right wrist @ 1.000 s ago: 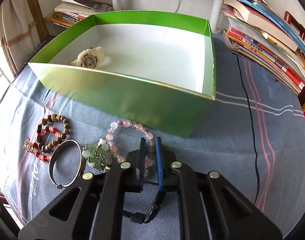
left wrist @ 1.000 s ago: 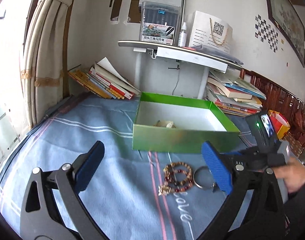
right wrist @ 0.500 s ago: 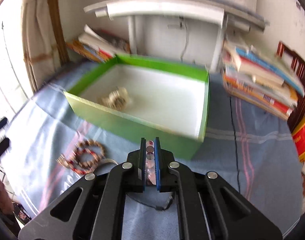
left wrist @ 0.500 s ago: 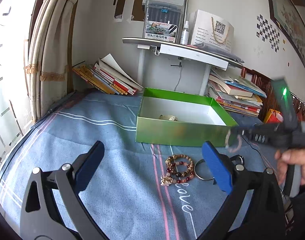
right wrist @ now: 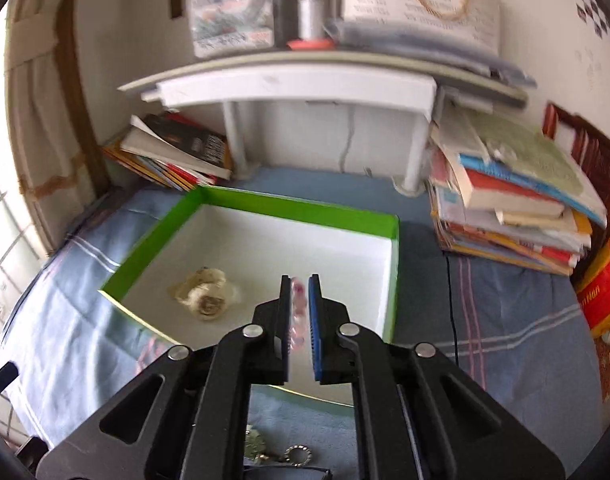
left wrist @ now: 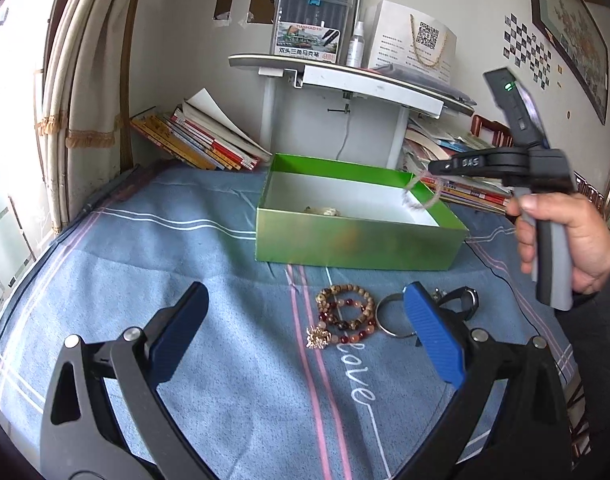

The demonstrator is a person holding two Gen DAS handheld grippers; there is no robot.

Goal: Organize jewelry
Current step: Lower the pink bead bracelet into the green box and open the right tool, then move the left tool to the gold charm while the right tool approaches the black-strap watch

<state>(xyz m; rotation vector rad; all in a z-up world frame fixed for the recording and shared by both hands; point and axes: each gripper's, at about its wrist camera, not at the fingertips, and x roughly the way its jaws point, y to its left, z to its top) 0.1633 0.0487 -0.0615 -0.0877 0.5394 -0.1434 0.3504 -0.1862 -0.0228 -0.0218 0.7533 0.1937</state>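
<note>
Above the green box's (right wrist: 265, 204) right end I hold the right gripper (right wrist: 300, 312), fingers clamped on the pink bead bracelet (right wrist: 298, 312) | left gripper (left wrist: 305, 332) spread wide, gripping nothing, over the blue bedspread (left wrist: 185, 264) | brown bead bracelets (left wrist: 347, 312) and bangle (left wrist: 387, 316) lie beside the box's near wall | pale watch (right wrist: 205, 292) inside the box.

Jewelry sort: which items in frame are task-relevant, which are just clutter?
Task-relevant:
- green box
- pale watch in the box
- pink bead bracelet in the right gripper
- brown and red bead bracelets, metal bangle, black watch on the blue cloth

Clutter:
- book stacks
- white shelf
- spray bottle
</note>
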